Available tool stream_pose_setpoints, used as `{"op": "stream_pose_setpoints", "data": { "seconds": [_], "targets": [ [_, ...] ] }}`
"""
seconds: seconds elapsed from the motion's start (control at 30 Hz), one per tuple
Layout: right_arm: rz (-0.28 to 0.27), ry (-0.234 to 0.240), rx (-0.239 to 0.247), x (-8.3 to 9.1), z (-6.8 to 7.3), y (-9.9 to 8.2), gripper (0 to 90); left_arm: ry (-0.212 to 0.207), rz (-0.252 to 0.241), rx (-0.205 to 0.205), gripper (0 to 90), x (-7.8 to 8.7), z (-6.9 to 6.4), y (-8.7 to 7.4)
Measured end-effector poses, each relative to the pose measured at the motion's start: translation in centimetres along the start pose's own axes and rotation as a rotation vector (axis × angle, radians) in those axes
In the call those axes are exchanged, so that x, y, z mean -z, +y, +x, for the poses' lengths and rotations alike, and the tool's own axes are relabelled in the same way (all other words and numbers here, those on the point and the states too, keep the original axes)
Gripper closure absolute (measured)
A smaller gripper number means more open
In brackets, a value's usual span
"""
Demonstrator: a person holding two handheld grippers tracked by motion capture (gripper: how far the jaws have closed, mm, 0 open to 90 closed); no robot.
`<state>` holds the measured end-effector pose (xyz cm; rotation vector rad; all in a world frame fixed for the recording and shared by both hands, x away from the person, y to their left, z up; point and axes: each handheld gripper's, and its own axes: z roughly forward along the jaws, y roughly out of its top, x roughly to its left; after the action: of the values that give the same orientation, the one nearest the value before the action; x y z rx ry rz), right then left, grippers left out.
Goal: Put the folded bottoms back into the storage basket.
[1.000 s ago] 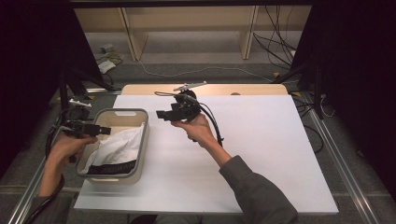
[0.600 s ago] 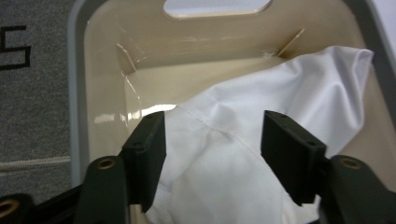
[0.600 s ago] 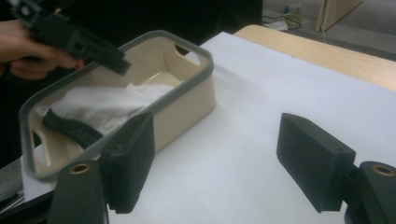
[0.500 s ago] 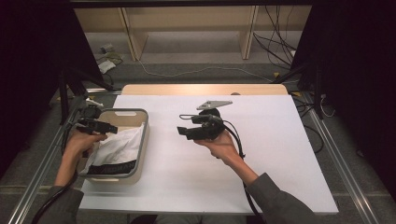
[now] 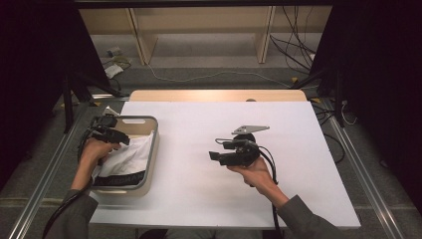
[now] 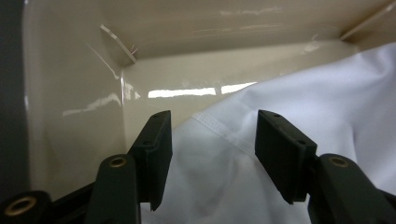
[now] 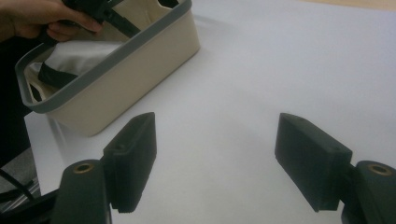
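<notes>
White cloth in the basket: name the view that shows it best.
Left gripper view: the white cloth lies close up, hem stitching visible. The high view shows it small inside the basket; the right gripper view gives a partial glimpse.

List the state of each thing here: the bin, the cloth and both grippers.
Bin: upright on the table, lidless, holding the cloth.
White cloth: crumpled inside the bin, dark band at one end, not gripped.
Left gripper: down in the bin, jaws just been closing, straddling a cloth fold.
Right gripper: open, empty.
</notes>
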<state>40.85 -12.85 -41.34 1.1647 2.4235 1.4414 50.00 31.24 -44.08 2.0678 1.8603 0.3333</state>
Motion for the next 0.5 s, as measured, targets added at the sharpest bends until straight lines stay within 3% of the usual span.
{"op": "stream_pose_setpoints", "data": {
  "seconds": [0.2,0.3,0.5],
  "targets": [
    [-0.007,-0.008,-0.001,0.9,-0.2,-0.3,30.3,0.001,0.018,0.023,48.9,-1.4,0.5,0.0],
    [-0.013,-0.003,-0.004,1.2,-0.2,-0.4,30.4,-0.004,0.027,0.028,55.6,-2.0,0.7,-0.2],
    [-0.017,0.002,-0.008,1.3,-0.2,-0.5,30.8,-0.021,0.008,0.017,80.9,-2.0,0.3,-0.2]
  ]
}}
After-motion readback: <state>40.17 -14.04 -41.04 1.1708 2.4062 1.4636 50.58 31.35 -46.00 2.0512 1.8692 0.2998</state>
